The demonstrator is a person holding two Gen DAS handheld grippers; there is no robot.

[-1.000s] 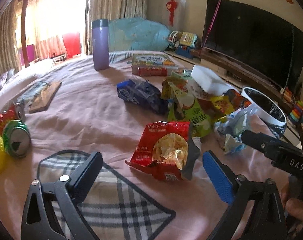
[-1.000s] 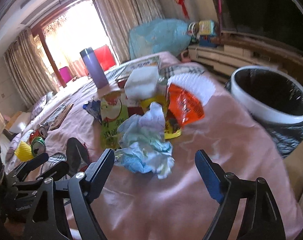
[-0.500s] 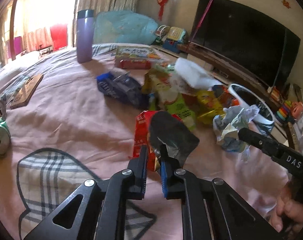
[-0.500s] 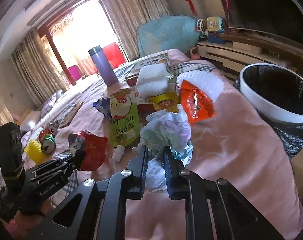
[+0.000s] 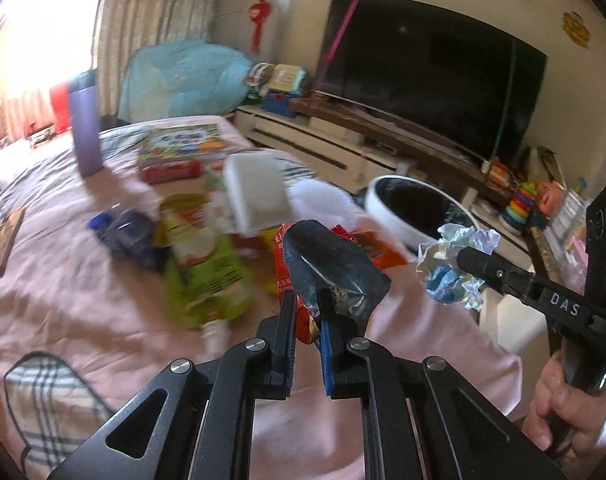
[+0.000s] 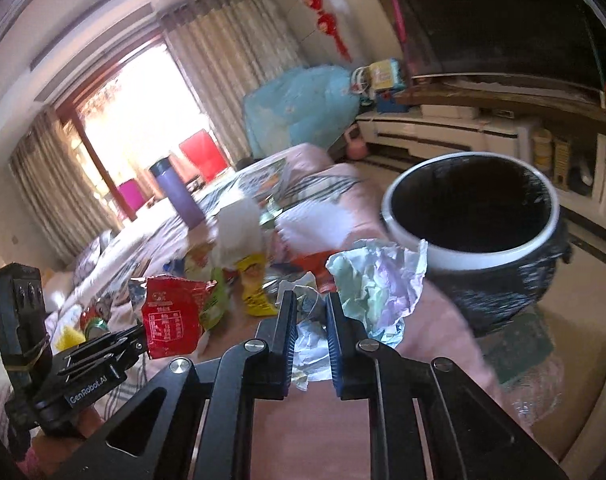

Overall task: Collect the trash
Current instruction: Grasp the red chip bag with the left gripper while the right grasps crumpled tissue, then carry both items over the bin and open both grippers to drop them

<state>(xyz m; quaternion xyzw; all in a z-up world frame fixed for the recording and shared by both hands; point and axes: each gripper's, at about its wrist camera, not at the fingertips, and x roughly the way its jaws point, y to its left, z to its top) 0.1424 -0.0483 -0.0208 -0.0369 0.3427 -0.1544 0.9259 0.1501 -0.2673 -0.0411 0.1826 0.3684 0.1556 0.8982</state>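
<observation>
Red foil fills the centre of the left wrist view, where the left gripper (image 5: 307, 312) has its jaws clamped on a red snack bag (image 5: 327, 268), silver lining facing the lens, lifted above the pink bedspread (image 5: 63, 288). At right, the right gripper (image 5: 463, 258) pinches a crumpled paper wad (image 5: 451, 264), with a hand (image 5: 563, 412) on its handle at the lower right edge. Behind, a white-rimmed trash bin (image 5: 411, 208) stands off the bed's far edge, and a green pouch (image 5: 203, 256) lies left of centre. Seen from the right wrist, the jaws are closed on the paper wad (image 6: 367, 292) at centre, the bin (image 6: 475, 224) at upper right, and the left gripper (image 6: 143, 336) holding the red bag (image 6: 171, 320) at lower left.
</observation>
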